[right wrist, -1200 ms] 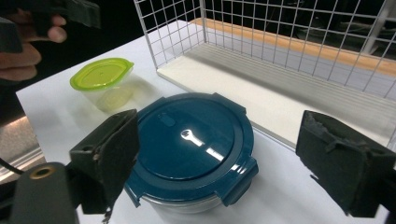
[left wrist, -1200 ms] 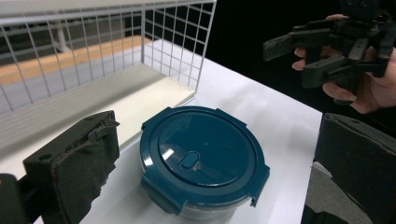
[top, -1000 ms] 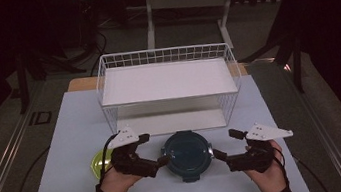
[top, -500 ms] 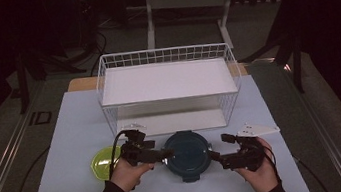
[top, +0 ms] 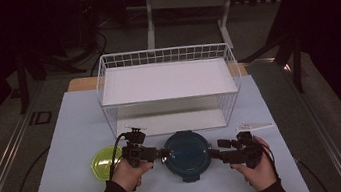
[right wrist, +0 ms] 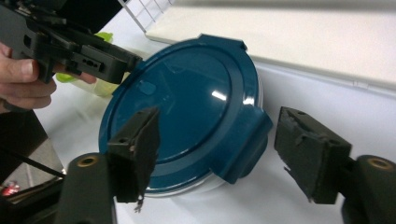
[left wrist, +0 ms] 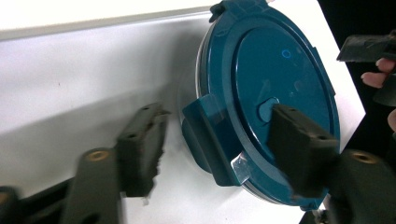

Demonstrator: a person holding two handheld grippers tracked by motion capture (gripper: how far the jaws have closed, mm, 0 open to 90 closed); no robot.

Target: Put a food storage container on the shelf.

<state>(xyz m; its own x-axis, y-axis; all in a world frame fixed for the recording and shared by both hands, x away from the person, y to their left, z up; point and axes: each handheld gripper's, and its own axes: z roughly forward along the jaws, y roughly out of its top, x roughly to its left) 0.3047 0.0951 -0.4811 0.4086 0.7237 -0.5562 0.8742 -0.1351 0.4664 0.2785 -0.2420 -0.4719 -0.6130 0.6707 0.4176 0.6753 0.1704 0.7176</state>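
Observation:
A round container with a dark teal clip-on lid (top: pixel 187 155) sits on the white table near the front edge. My left gripper (top: pixel 164 153) reaches in at its left side. In the left gripper view the jaws (left wrist: pixel 219 149) straddle a lid latch tab (left wrist: pixel 212 135), one finger over the lid, the other beside the tab with a gap. My right gripper (top: pixel 214 154) comes in from the right. Its jaws (right wrist: pixel 224 156) straddle the opposite tab (right wrist: pixel 247 140) without pressing. Both pairs of jaws have just been closing around the tabs.
A yellow-green bowl (top: pixel 103 163) lies just left of the left hand. A white wire basket with a shelf (top: pixel 167 84) stands behind the container. The white table mat (top: pixel 73 135) ends close to the forearms at the front.
Both hands have sunk and moved in toward the container's sides. The jaws of both grippers have narrowed and now stand around the lid's tabs.

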